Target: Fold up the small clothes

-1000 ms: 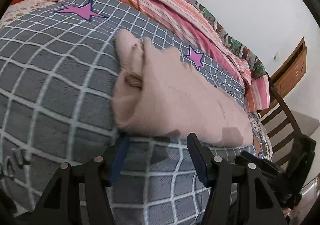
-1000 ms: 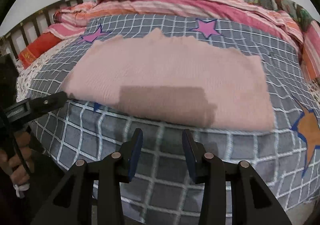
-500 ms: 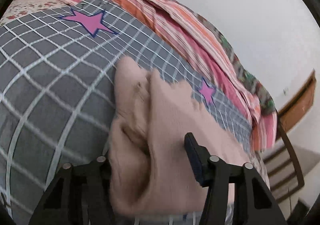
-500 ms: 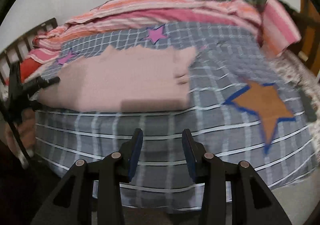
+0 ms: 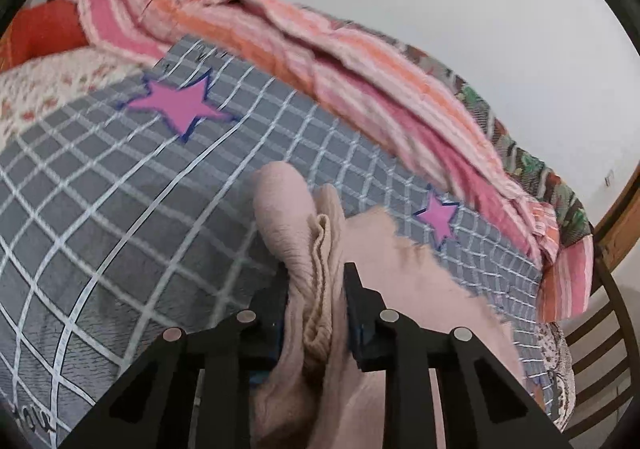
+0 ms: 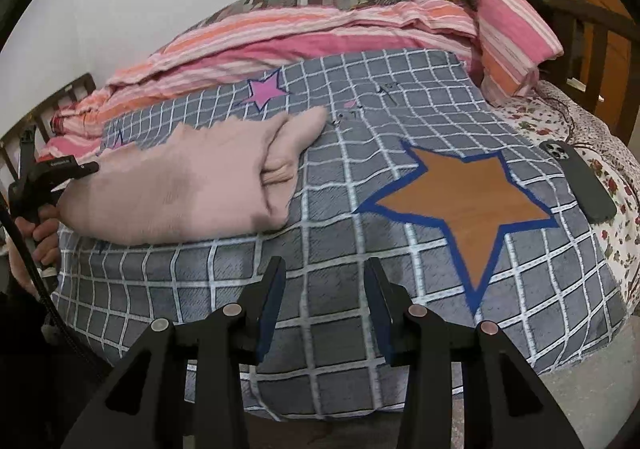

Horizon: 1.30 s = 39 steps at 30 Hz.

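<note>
A folded pale pink garment [image 6: 192,185] lies on the grey checked blanket [image 6: 360,177] on a bed. In the left wrist view my left gripper [image 5: 316,277] is shut on the bunched end of the pink garment [image 5: 288,217], with cloth squeezed between both fingers. The left gripper also shows at the garment's left end in the right wrist view [image 6: 56,169]. My right gripper [image 6: 326,281] is open and empty over the blanket's near edge, to the right of and below the garment.
A rumpled pink and orange striped quilt [image 6: 320,25] lies along the far side of the bed. A dark phone [image 6: 576,177] rests on the floral sheet at the right. Wooden bed rails [image 6: 592,33] stand at the far right.
My left gripper moved forward over the garment's end and closed on it. My right gripper swung to the right, away from the garment, and stayed open.
</note>
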Motion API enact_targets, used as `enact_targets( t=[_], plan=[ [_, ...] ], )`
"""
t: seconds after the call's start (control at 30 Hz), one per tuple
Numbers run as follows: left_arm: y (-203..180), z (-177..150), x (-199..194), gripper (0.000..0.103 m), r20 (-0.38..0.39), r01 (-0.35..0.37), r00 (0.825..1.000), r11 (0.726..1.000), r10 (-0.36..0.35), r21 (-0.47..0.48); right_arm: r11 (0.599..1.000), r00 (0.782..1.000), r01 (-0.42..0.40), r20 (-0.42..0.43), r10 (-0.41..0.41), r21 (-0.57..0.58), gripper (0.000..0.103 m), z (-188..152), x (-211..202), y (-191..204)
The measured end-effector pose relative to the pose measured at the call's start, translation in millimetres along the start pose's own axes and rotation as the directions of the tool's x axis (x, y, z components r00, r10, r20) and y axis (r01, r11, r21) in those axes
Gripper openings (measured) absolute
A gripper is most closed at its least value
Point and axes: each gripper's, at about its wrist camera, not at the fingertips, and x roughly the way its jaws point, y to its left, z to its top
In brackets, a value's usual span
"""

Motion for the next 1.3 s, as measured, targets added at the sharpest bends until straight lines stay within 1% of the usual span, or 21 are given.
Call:
enact_targets(
  t=[0.13, 0.23, 0.43, 0.5, 0.57, 0.6, 0.63, 0.7, 0.73, 0.77, 0.83, 0.93, 0.97, 1.03, 1.07, 1.1, 1.13, 1.17, 1.2, 1.27, 1.3],
  plan=[
    [-50.3, 9.9, -11.5, 0.022, 0.023, -0.007, 1.0, 0.998, 0.005, 0.069, 1.0, 1.0, -0.006, 0.029, 0.005, 0.022, 0.04, 6.5, -7.6, -11.6],
    [-92.4, 9.0, -15.8, 0.022, 0.038, -0.016, 0.999, 0.992, 0.011, 0.128, 0.999, 0.999, 0.001, 0.044, -0.003, 0.035, 0.04, 9.0, -14.0, -21.7],
    [-182.2, -16.7, -8.0, 0.022, 0.034, -0.012, 0.999, 0.972, 0.004, 0.234, 0.997, 0.998, 0.022, 0.055, -0.026, 0.075, 0.04, 7.5, -29.8, -47.8],
    [-207.5, -33.9, 1.2, 0.021, 0.01, 0.016, 1.0, 0.966, -0.019, 0.257, 0.996, 0.998, 0.029, 0.054, -0.034, 0.089, 0.04, 5.8, -34.6, -57.3],
    [-230.9, -58.3, 15.8, 0.02, -0.038, 0.046, 0.999, 0.96, -0.036, 0.276, 0.994, 0.998, 0.045, 0.05, -0.05, 0.102, 0.04, 3.0, -38.5, -65.2],
    [-239.8, -71.7, 23.8, 0.013, -0.068, 0.063, 0.997, 0.955, -0.045, 0.289, 0.993, 0.997, 0.053, 0.046, -0.059, 0.107, 0.04, 1.2, -39.7, -67.6],
    [-249.5, -89.2, 35.3, 0.013, -0.111, 0.08, 0.993, 0.949, -0.047, 0.307, 0.991, 0.997, 0.062, 0.039, -0.067, 0.116, 0.04, -0.9, -40.1, -71.2],
    [-259.0, -115.3, 51.5, 0.006, -0.181, 0.123, 0.981, 0.938, -0.066, 0.323, 0.99, 0.997, 0.071, 0.025, -0.075, 0.121, 0.04, -2.7, -39.0, -74.4],
    [-262.6, -129.1, 58.4, 0.003, -0.226, 0.181, 0.968, 0.924, -0.107, 0.336, 0.989, 0.997, 0.078, 0.018, -0.08, 0.124, 0.04, -3.8, -38.5, -75.3],
    [-264.5, -137.1, 61.9, 0.003, -0.255, 0.209, 0.959, 0.913, -0.122, 0.35, 0.989, 0.996, 0.08, 0.015, -0.082, 0.123, 0.04, -4.8, -38.5, -75.5],
    [-264.2, -144.2, 60.1, 0.003, -0.277, 0.236, 0.951, 0.901, -0.138, 0.363, 0.99, 0.997, 0.082, 0.007, -0.083, 0.116, 0.04, -4.7, -37.5, -73.9],
    [-248.6, -126.1, 40.2, 0.003, -0.286, 0.309, 0.933, 0.894, -0.219, 0.324, 0.993, 0.998, 0.067, 0.014, -0.069, 0.095, 0.04, -0.3, -35.9, -66.9],
    [-243.8, -117.7, 33.2, 0.003, -0.269, 0.312, 0.936, 0.894, -0.229, 0.323, 0.995, 0.998, 0.054, 0.018, -0.056, 0.089, 0.04, 3.0, -33.9, -64.4],
    [-227.7, -95.0, 16.5, 0.004, -0.219, 0.291, 0.949, 0.895, -0.226, 0.338, 0.997, 1.0, 0.007, 0.026, -0.009, 0.078, 0.04, 12.8, -28.1, -55.6],
    [-219.0, -86.5, 12.2, 0.008, -0.208, 0.286, 0.952, 0.896, -0.225, 0.339, 0.997, 0.999, -0.019, 0.031, 0.017, 0.074, 0.041, 17.2, -25.3, -52.4],
    [-208.7, -76.5, 8.3, 0.019, -0.196, 0.277, 0.955, 0.899, -0.221, 0.34, 0.996, 0.998, -0.051, 0.035, 0.049, 0.069, 0.045, 23.3, -21.1, -47.7],
    [-197.2, -67.0, 5.8, 0.027, -0.18, 0.255, 0.963, 0.903, -0.203, 0.346, 0.994, 0.995, -0.091, 0.043, 0.088, 0.065, 0.048, 32.1, -14.9, -41.1],
    [-186.5, -57.9, 5.0, 0.043, -0.153, 0.217, 0.973, 0.908, -0.172, 0.359, 0.991, 0.992, -0.115, 0.051, 0.111, 0.065, 0.053, 37.0, -11.5, -35.0],
    [-171.7, -50.5, 1.4, 0.051, -0.113, 0.174, 0.984, 0.91, -0.141, 0.376, 0.985, 0.987, -0.156, 0.061, 0.152, 0.07, 0.056, 45.4, -4.3, -28.6],
    [-147.3, -40.3, -1.1, 0.051, -0.049, 0.104, 0.995, 0.909, -0.092, 0.403, 0.971, 0.974, -0.222, 0.06, 0.217, 0.09, 0.057, 58.3, 10.2, -17.7],
    [-138.1, -37.2, 0.1, 0.051, -0.036, 0.08, 0.997, 0.909, -0.072, 0.409, 0.96, 0.966, -0.259, 0.054, 0.255, 0.107, 0.057, 65.6, 19.7, -11.5]
  ],
)
